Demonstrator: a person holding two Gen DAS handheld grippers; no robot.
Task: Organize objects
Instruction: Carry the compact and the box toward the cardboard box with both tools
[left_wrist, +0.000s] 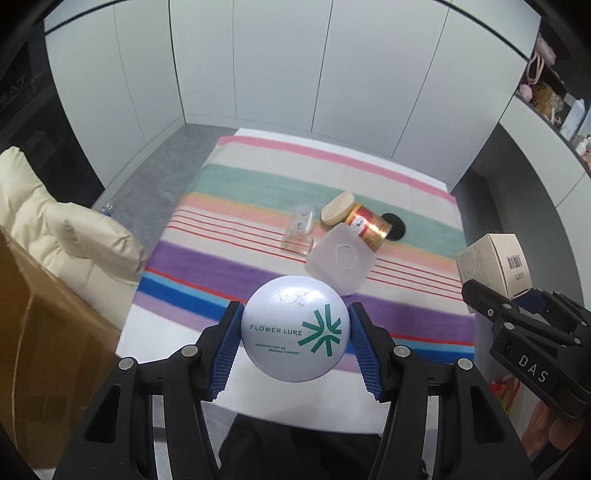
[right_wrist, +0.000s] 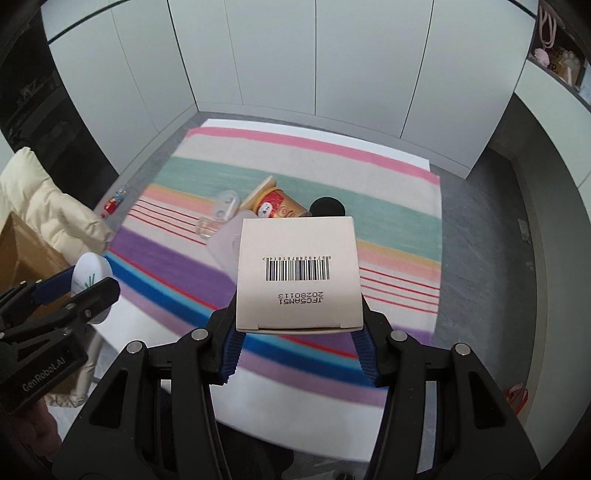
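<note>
My left gripper (left_wrist: 294, 334) is shut on a round pale-lilac powder compact (left_wrist: 294, 328) marked FLOWER LURE, held above the near edge of the striped cloth (left_wrist: 258, 184). My right gripper (right_wrist: 298, 328) is shut on a small white box (right_wrist: 298, 273) with a barcode, also held above the cloth. The box (left_wrist: 493, 264) and right gripper (left_wrist: 495, 295) show at the right of the left wrist view; the compact (right_wrist: 90, 271) and left gripper (right_wrist: 83, 286) show at the left of the right wrist view.
On the cloth lie a frosted square lid (left_wrist: 340, 258), a red-gold can (left_wrist: 369, 223) on its side, a wooden lid (left_wrist: 338, 208), a black disc (left_wrist: 395, 223) and a clear case (left_wrist: 300, 230). A cream jacket (left_wrist: 55, 229) and cardboard box (left_wrist: 37, 332) sit left.
</note>
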